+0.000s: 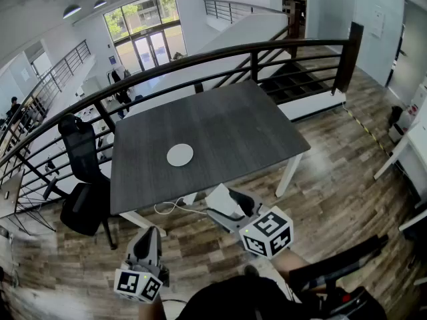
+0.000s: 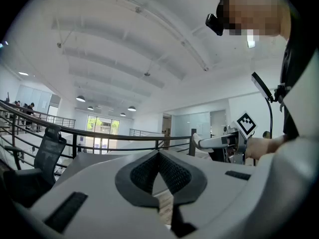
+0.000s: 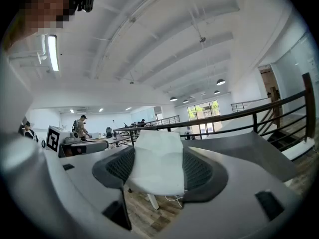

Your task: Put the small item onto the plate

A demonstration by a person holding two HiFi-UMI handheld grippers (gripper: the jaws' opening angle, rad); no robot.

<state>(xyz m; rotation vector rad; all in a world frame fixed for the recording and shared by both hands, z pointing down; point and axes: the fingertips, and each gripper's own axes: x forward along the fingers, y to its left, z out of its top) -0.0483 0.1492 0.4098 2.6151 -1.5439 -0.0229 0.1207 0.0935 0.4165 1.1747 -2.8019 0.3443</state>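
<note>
A round white plate (image 1: 180, 155) lies flat on the dark grey table (image 1: 253, 125), near its front edge. My right gripper (image 1: 224, 203) hovers over the wooden floor just short of that edge, to the right of the plate and nearer me. It is shut on a small white item (image 1: 219, 197), which fills the space between the jaws in the right gripper view as a pale wedge-like piece (image 3: 158, 163). My left gripper (image 1: 147, 236) hangs lower left, off the table. Its dark pads (image 2: 144, 171) meet at the tip with nothing between them.
A black office chair (image 1: 83, 179) stands at the table's left side. A black railing (image 1: 200, 59) runs behind the table, with stairs at the back right. A white cable (image 1: 170, 209) lies on the floor under the front edge. Another white desk (image 1: 407, 152) is at the right.
</note>
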